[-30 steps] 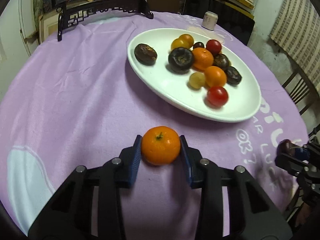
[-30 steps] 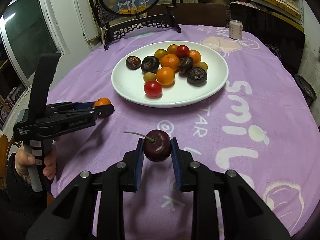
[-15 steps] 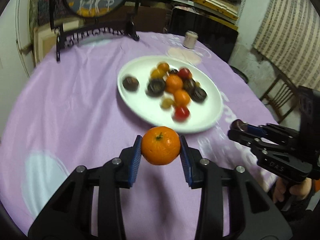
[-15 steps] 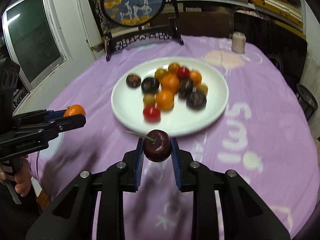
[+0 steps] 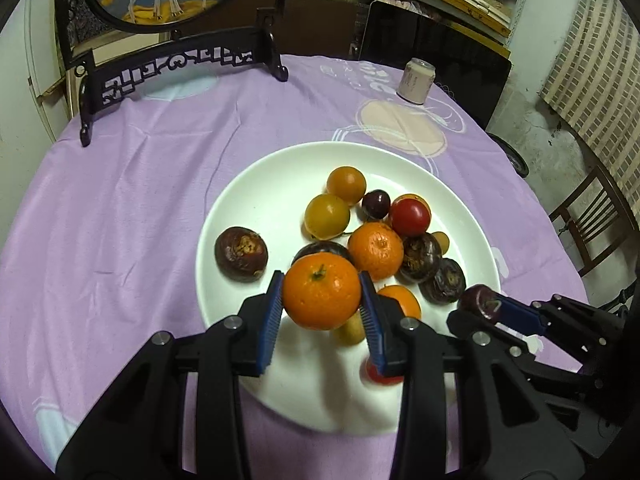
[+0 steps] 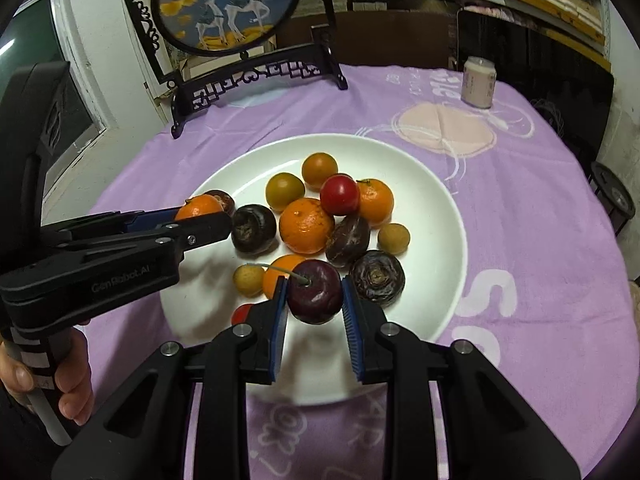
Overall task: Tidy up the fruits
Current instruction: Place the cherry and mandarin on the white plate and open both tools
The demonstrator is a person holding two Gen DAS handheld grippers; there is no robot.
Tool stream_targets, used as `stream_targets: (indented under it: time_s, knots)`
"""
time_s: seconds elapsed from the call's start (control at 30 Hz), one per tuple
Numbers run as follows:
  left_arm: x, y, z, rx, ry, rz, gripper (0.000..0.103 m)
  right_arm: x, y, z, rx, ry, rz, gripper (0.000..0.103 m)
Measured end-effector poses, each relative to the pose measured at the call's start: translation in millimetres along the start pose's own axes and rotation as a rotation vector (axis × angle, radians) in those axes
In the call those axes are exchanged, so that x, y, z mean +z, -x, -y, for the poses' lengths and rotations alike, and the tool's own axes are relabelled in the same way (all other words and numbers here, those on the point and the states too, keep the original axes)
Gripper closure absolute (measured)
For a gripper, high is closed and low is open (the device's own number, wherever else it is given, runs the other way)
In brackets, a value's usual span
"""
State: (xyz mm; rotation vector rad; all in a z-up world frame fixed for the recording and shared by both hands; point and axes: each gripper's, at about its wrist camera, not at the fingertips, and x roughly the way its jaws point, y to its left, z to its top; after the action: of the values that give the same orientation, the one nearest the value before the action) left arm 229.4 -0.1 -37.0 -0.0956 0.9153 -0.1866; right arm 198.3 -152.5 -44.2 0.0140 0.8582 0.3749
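The left gripper [image 5: 321, 304] is pinching a mandarin [image 5: 322, 297] above the near half of the white plate [image 5: 248, 196], which is sitting near the middle of the surface [image 5: 132, 184]. The right gripper [image 6: 315, 306] is clamping a dark cherry [image 6: 315, 291] over the plate's near right part. Both fruits are hanging directly over the pile, so each release probably turns on finding bare plate straight below; the left looks nearer open space.

Plate [image 5: 248, 200] 1; tangerine [image 5: 322, 296] 4; red tomato [image 5: 410, 218] 2; cherry [image 6: 315, 292] 2.
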Motion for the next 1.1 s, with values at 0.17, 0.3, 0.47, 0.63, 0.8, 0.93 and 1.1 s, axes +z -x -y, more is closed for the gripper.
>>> stream_targets:
  time_s: [0.17, 0.3, 0.47, 0.63, 0.8, 0.93, 1.1]
  knots:
    - [1.6, -13.2, -3.5, -0.005, 0.007, -0.017, 0.066, 3.2, -7.6, 3.0, 0.008, -0.01, 0.002, 0.076]
    - [0.4, -19.8, -2.2, -0.007, -0.005, -0.028, 0.066, 2.6, -5.3, 2.5, 0.016, -0.005, 0.02, 0.076]
    - [-0.2, -18.8, -0.3, -0.008, -0.02, -0.017, 0.065, 0.0, -4.7, 2.0, 0.029, -0.003, 0.033, 0.076]
    - [-0.7, -12.2, -0.4, 0.027, -0.02, 0.023, 0.045, -1.3, -10.6, 3.3, -0.013, 0.008, 0.034, 0.068]
    - [-1.2, 2.6, -3.3, 0.05, -0.014, 0.084, 0.017, -2.5, -1.7, 12.5, -0.063, -0.024, 0.088, 0.042]
    - [-7.6, 6.7, -10.4, 0.049, 0.003, 0.086, 0.01, -6.1, 3.7, 20.4, -0.154, -0.039, 0.135, 0.029]
    - [-21.3, 15.2, -15.2, 0.042, 0.038, 0.069, 0.009, -13.4, 4.6, 17.9, -0.085, -0.053, 0.101, 0.025]
